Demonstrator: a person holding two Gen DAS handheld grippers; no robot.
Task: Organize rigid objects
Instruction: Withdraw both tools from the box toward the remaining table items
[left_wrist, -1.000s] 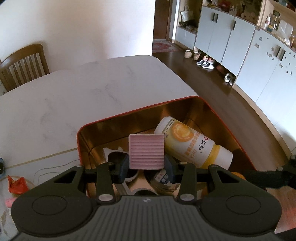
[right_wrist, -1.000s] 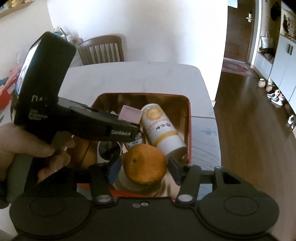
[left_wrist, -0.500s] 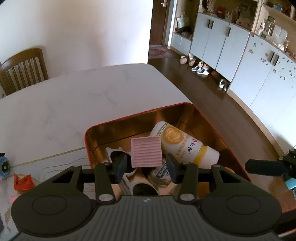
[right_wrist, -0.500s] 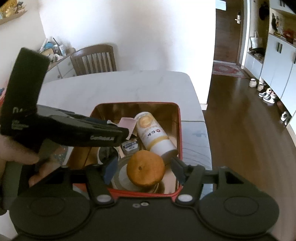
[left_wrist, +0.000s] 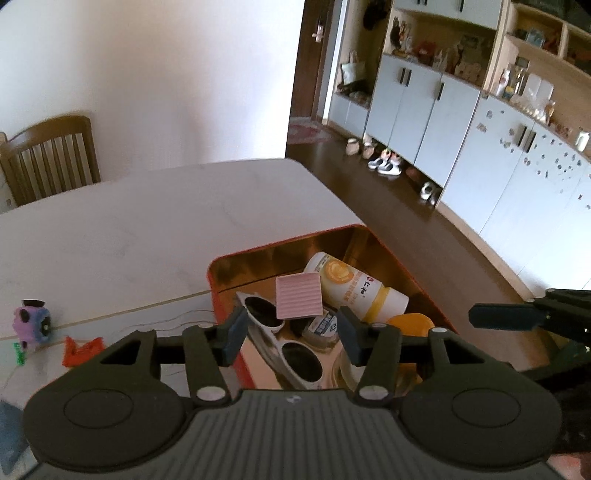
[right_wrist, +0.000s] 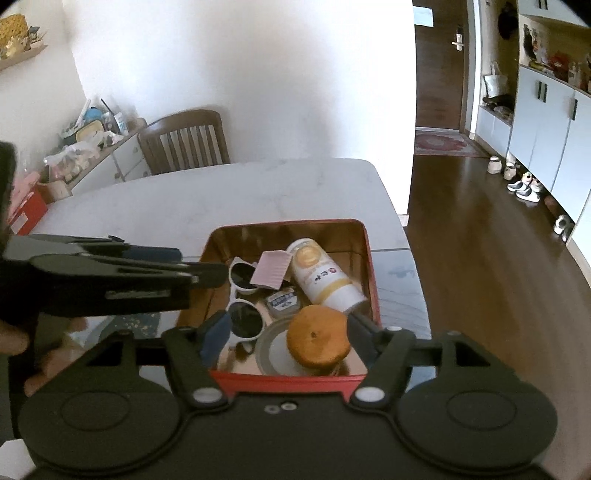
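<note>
Here, a red tin box (right_wrist: 372, 273) with a gold lining sits near the corner of a white marble-look table (right_wrist: 221, 195), already holding a jumble of rigid objects. A white and yellow bottle (right_wrist: 322, 275) lies on its side along the box's right wall, its long axis running from the far wall toward the near right corner, with its round end facing the far wall. A pink ribbed square card (right_wrist: 272, 270) leans tilted against the bottle's left flank. Left of it, white-framed sunglasses (right_wrist: 242, 295) lie with dark lenses up, their long axis running from far to near along the left wall. A small round tin (right_wrist: 283, 302) rests between the sunglasses and the bottle. An orange (right_wrist: 318, 339) sits on a round lid (right_wrist: 271, 345) at the near wall.

The right gripper (right_wrist: 282, 332) hangs over the box's near edge, its jaws opening and well apart either side of the orange, pads clear of it. The left gripper (left_wrist: 290, 334) hangs over the box's left side, jaws also opening, with nothing pressed between the pads; the card lies beyond them. A hand (right_wrist: 14, 334) grips the left tool's handle. On the table left of the box lie a purple toy (left_wrist: 32, 325) and a red wrapper (left_wrist: 82, 350).
</note>
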